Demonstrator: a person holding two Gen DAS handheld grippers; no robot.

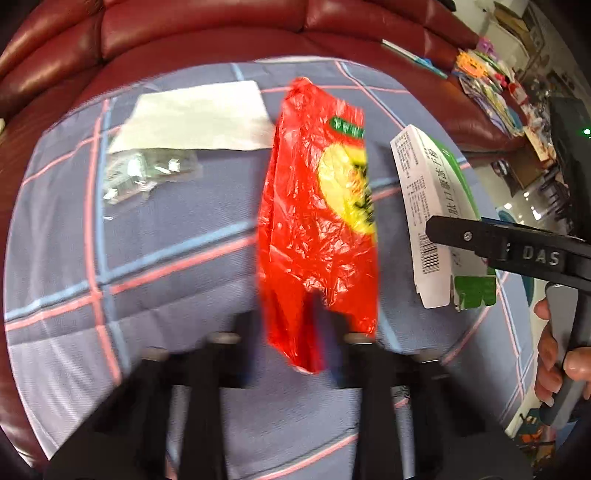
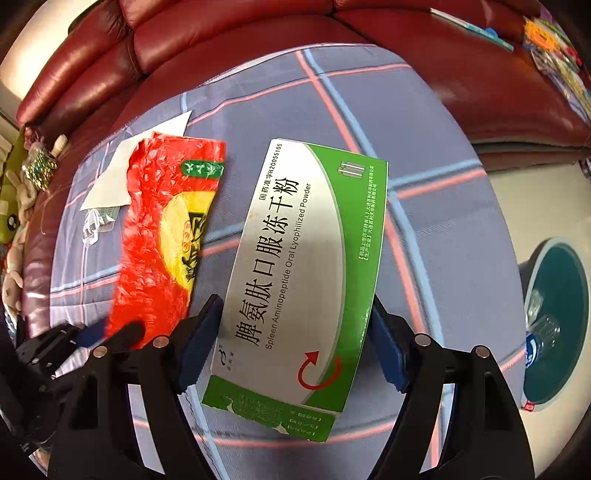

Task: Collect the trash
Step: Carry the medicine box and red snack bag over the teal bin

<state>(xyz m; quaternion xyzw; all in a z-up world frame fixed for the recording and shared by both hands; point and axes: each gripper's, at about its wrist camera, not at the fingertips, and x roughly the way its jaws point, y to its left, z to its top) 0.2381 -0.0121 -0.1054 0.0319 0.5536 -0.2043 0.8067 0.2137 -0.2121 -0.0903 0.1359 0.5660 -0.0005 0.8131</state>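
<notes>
Although it looks bulky in the left wrist view, the red plastic bag is thin crinkled film, so I judge it nearly weightless, limp and a little slick; it lies on the checked cloth, which is spread over the seat of a dark red leather sofa. The left gripper has its jaws drawn narrow on the bag's near end, and a bunched pinch like this suits film better than a grip on a flat face. Just right of the bag lies a flattened green-and-white medicine carton, light, stiff card with a torn near flap. The right gripper straddles its near end with jaws wide, one pad beside each long edge; whether they already press the card I cannot tell. Squeezing across the width may bow it, so a hold on the edges close to the near end seems safest. Farther left, beyond the bag, a white paper sheet and a clear crumpled wrapper lie on the cloth. On the floor to the right sits a teal bin with a plastic bottle inside.
</notes>
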